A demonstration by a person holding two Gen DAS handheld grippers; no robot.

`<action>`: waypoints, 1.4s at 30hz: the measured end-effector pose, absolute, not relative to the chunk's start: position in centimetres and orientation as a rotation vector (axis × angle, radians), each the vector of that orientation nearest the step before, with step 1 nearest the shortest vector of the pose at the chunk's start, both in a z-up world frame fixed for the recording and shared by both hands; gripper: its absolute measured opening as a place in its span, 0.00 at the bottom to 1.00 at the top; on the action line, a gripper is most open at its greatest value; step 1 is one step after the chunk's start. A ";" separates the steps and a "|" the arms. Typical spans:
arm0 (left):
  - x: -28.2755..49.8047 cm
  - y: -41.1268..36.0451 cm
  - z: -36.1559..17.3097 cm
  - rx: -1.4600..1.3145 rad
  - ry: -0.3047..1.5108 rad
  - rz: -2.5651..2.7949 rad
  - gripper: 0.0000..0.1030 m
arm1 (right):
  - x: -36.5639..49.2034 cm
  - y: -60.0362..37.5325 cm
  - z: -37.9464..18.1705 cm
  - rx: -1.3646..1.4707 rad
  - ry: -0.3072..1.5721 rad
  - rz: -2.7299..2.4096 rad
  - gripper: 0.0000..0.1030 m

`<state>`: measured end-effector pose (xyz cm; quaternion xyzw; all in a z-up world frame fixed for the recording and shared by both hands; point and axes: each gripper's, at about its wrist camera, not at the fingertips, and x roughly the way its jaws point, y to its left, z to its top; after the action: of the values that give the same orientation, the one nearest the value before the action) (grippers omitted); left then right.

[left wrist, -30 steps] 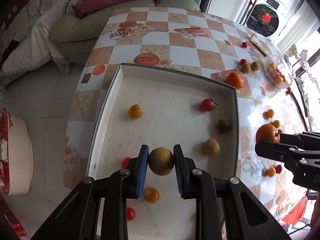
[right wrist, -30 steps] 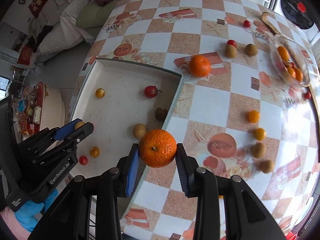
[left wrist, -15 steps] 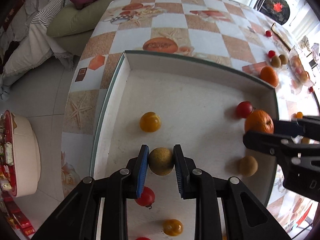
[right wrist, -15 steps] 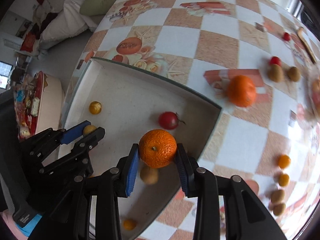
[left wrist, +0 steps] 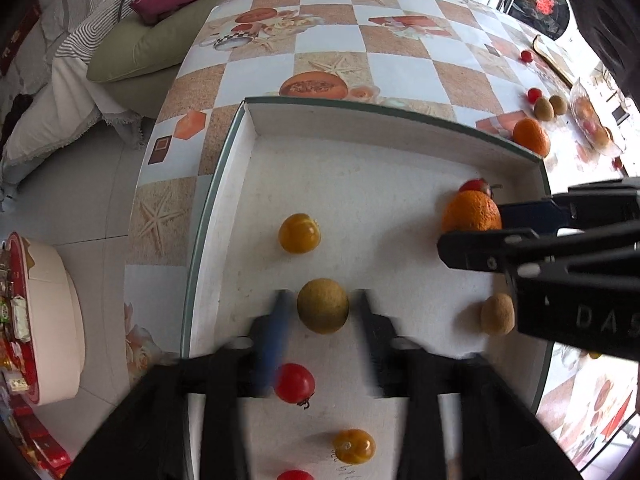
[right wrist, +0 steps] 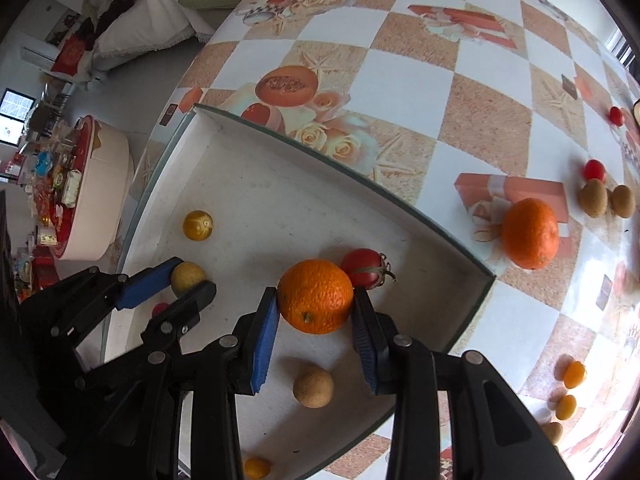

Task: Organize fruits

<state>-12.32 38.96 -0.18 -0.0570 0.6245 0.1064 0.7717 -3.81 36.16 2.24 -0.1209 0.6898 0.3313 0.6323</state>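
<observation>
1. The left claw (left wrist: 323, 300) has its two fingers apart. The round tan fruit (left wrist: 323, 311) sits between them, and a small gap shows on each side of it. The fingers look blurry, so I cannot tell if the fruit rests on the tray floor.
2. Just below the left claw, near its left finger, is a red tomato (left wrist: 295, 383). Closer still to the camera is a small yellow tomato (left wrist: 354, 445).
3. Just past the left claw is another yellow tomato (left wrist: 299, 233), lying on the white tray (left wrist: 360, 128).
4. The right claw (right wrist: 316, 310) is clamped on the big orange (right wrist: 315, 296). Its blue pads (right wrist: 265, 338) press both sides of the orange, over the tray.
5. Under the right claw, between its arms, lies a brown round fruit (right wrist: 313, 385) in the tray.
6. Right behind the orange is a red tomato with a stem (right wrist: 363, 268). It touches the orange or nearly does.
7. Far past the right claw and off to its right, a second orange (right wrist: 530, 233) sits on the worktop (right wrist: 400, 80), outside the tray.
8. Farther right are two brown fruits (right wrist: 606, 199) side by side, with a red cherry tomato (right wrist: 595, 169) just behind them.
</observation>
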 end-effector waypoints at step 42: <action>-19.0 35.5 6.4 -0.111 1.407 0.296 1.00 | -9.3 29.5 11.9 -0.321 1.509 0.554 1.00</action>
<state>-19.02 35.52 6.40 -0.0507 0.6442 0.1354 0.7511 -9.25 29.49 11.86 -0.1430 0.6729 0.2472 0.6824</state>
